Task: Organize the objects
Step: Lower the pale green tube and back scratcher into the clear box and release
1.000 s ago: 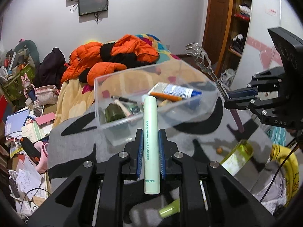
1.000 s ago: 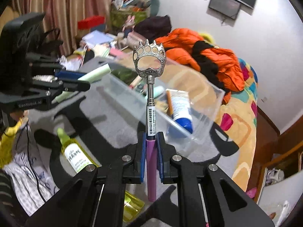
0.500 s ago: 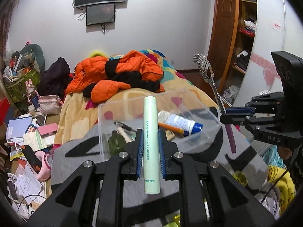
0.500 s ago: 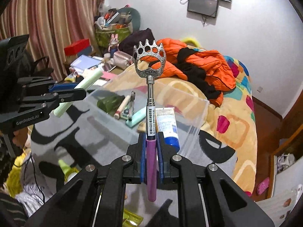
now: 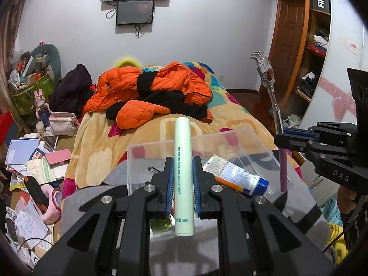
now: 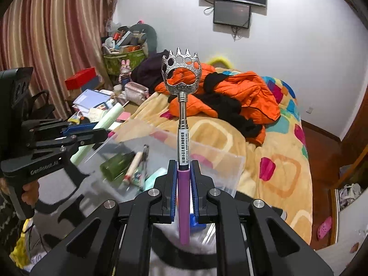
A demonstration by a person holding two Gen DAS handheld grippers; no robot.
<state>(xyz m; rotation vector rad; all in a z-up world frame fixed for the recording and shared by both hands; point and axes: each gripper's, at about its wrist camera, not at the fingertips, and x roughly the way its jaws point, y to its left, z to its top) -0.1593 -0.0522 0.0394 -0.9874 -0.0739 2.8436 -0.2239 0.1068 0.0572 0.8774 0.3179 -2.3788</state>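
My left gripper (image 5: 182, 177) is shut on a pale green tube (image 5: 182, 161), held upright above the near wall of a clear plastic bin (image 5: 241, 138) on the bed. The tube also shows in the right wrist view (image 6: 108, 119). My right gripper (image 6: 183, 174) is shut on the purple handle of a metal bear-claw back scratcher (image 6: 181, 76), which stands upright over the bin (image 6: 220, 158); it also shows in the left wrist view (image 5: 264, 69). The bin holds a white and blue cream tube (image 5: 237, 177), a dark green bottle (image 6: 115, 166) and several small items.
An orange jacket (image 5: 149, 87) lies on the colourful blanket (image 5: 96, 142) behind the bin. Books and papers (image 5: 30, 158) clutter the floor at left. A wooden shelf (image 5: 315, 46) stands at right. A striped curtain (image 6: 46, 34) hangs at left in the right wrist view.
Both grippers have risen and tilted up with their objects, so the bin sits lower in both views. The holds have not changed.
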